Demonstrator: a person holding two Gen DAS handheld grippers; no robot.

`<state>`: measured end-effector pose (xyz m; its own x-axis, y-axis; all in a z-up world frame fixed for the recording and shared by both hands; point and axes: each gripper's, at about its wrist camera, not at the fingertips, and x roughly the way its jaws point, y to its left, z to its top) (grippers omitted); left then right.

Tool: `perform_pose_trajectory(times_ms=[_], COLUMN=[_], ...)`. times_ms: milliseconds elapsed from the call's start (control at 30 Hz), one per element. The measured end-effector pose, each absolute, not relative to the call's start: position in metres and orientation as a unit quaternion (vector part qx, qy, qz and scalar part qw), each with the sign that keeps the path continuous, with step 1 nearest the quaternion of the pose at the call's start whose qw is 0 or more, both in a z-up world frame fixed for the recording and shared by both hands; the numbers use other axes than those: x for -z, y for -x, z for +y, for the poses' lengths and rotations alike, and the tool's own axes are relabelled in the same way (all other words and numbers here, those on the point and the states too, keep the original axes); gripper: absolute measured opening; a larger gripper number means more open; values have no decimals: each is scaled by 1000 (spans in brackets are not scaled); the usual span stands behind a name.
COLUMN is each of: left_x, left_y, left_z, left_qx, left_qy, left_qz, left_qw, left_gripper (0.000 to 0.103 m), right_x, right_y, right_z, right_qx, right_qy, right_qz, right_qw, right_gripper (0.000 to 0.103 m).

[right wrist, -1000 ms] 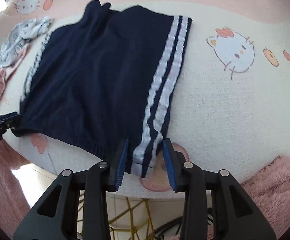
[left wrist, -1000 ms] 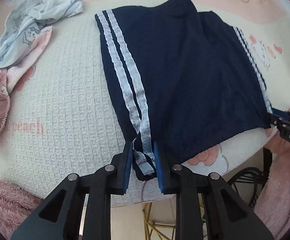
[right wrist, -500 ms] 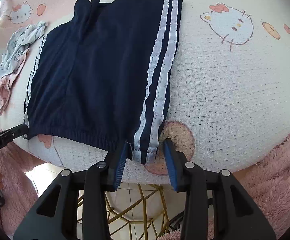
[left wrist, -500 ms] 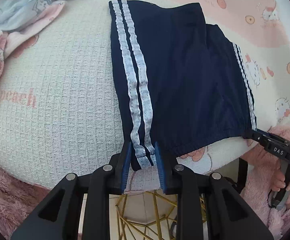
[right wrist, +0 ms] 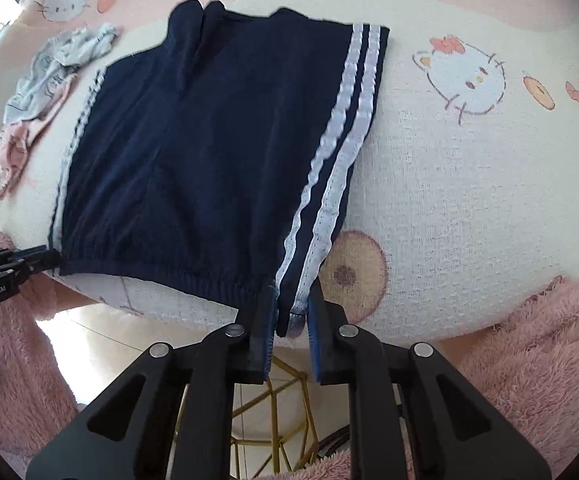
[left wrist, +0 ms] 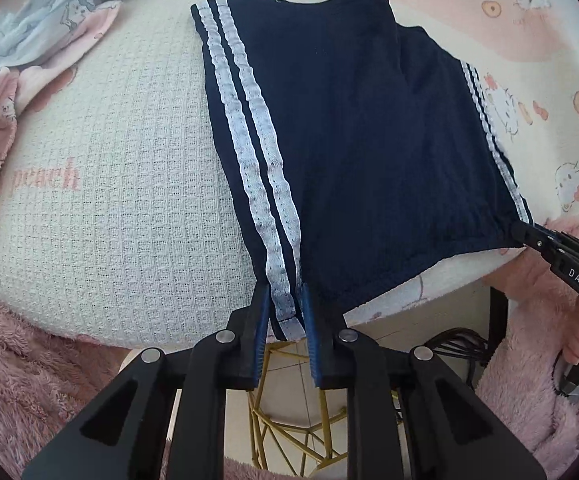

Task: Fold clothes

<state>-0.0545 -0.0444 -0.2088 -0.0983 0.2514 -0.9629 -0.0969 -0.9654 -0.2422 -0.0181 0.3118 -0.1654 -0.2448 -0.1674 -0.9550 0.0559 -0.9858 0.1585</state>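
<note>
Navy shorts (left wrist: 361, 152) (right wrist: 209, 160) with two white side stripes lie flat on the cream blanket (left wrist: 109, 200), waistband at the near table edge. My left gripper (left wrist: 283, 292) has its jaws closing on the striped left waistband corner, and the fabric fills the gap between the blue pads. My right gripper (right wrist: 289, 292) is closing on the striped right waistband corner, which hangs just past the edge. Each gripper shows at the far side of the other's view: the right gripper (left wrist: 529, 236), the left gripper (right wrist: 45, 254).
A pile of light blue and pink clothes (left wrist: 49, 12) (right wrist: 49, 80) lies at the back left of the blanket (right wrist: 469, 200). Fluffy pink sleeves (left wrist: 9, 380) (right wrist: 529, 340) flank the grippers. A gold wire frame (left wrist: 289, 420) and pale floor show below the table edge.
Both pairs of jaws have narrowed onto the striped waistband corners. The right gripper has risen slightly and drawn its corner past the table edge. The left gripper has shifted a little.
</note>
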Motion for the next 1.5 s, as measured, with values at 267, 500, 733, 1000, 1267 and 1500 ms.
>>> perform_pose_trajectory(times_ms=[267, 500, 733, 1000, 1267, 1500], left_x=[175, 195, 217, 218, 238, 227], left_y=[121, 183, 206, 252, 276, 273], left_z=[-71, -61, -60, -61, -56, -62], left_qx=[-776, -782, -789, -805, -804, -816], left_qy=[618, 614, 606, 584, 585, 577], left_qz=[-66, -67, -79, -77, -77, -24], left_qw=[107, 84, 65, 60, 74, 38], left_gripper=[19, 21, 21, 35, 33, 5], right_x=[120, 142, 153, 128, 173, 194], right_y=[58, 65, 53, 152, 241, 269], right_z=[298, 268, 306, 247, 178, 169], right_qx=[809, 762, 760, 812, 808, 813], right_qy=[-576, -635, -650, -574, -574, -573], right_qz=[-58, 15, -4, 22, 56, 46], right_qw=[103, 123, 16, 103, 120, 88], right_gripper=[19, 29, 29, 30, 30, 30])
